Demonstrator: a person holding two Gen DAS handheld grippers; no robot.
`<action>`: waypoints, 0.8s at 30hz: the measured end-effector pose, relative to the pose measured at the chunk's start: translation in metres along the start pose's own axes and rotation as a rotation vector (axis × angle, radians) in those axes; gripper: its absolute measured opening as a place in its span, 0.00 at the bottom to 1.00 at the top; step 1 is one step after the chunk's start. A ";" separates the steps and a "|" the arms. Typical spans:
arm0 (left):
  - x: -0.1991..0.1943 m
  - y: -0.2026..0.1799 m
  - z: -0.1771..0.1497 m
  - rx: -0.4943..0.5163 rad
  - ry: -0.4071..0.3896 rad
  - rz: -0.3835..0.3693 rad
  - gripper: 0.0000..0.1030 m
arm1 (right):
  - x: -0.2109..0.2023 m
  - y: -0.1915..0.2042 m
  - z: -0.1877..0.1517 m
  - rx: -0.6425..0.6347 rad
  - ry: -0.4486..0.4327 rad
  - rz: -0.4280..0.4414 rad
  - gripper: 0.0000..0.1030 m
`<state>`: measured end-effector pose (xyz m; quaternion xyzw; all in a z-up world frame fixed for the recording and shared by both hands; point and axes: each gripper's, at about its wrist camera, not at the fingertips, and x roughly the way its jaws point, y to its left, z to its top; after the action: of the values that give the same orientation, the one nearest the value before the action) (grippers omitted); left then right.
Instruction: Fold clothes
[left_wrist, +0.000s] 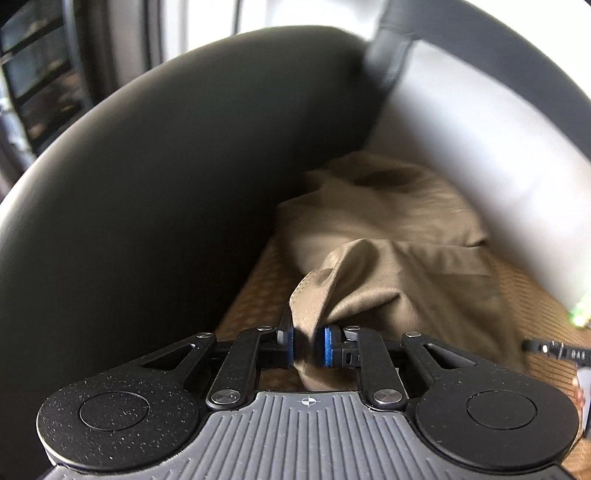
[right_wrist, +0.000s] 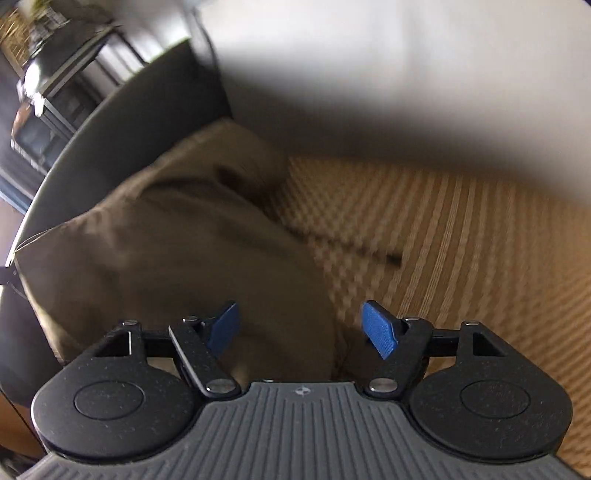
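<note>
Woven mat seen on seat, dark armrest beside it. Tan cloth laid bunched on mat, against armrest. Cloth edge pinched tight by left gripper. Right gripper held wide apart over cloth, nothing held. Step judged: cloth being picked up for spreading. Next, second edge needs to be grabbed by right gripper, then cloth pulled flat.

Black sofa armrest – woven mat – white cushion, shelf unit in bkgd.
</note>
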<state>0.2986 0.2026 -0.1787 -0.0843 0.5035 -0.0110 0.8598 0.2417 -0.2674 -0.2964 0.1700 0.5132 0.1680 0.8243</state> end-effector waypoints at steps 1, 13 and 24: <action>0.002 0.000 -0.004 -0.011 0.005 0.012 0.11 | 0.014 -0.008 -0.005 0.026 0.012 0.016 0.75; 0.004 -0.014 -0.005 -0.034 0.010 0.115 0.09 | 0.053 -0.021 -0.016 0.203 0.015 0.220 0.03; -0.071 -0.102 0.021 0.123 -0.080 -0.047 0.07 | -0.174 0.031 -0.010 0.017 -0.219 0.306 0.02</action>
<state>0.2885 0.1119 -0.0911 -0.0435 0.4650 -0.0587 0.8823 0.1572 -0.3177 -0.1494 0.2702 0.3900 0.2676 0.8387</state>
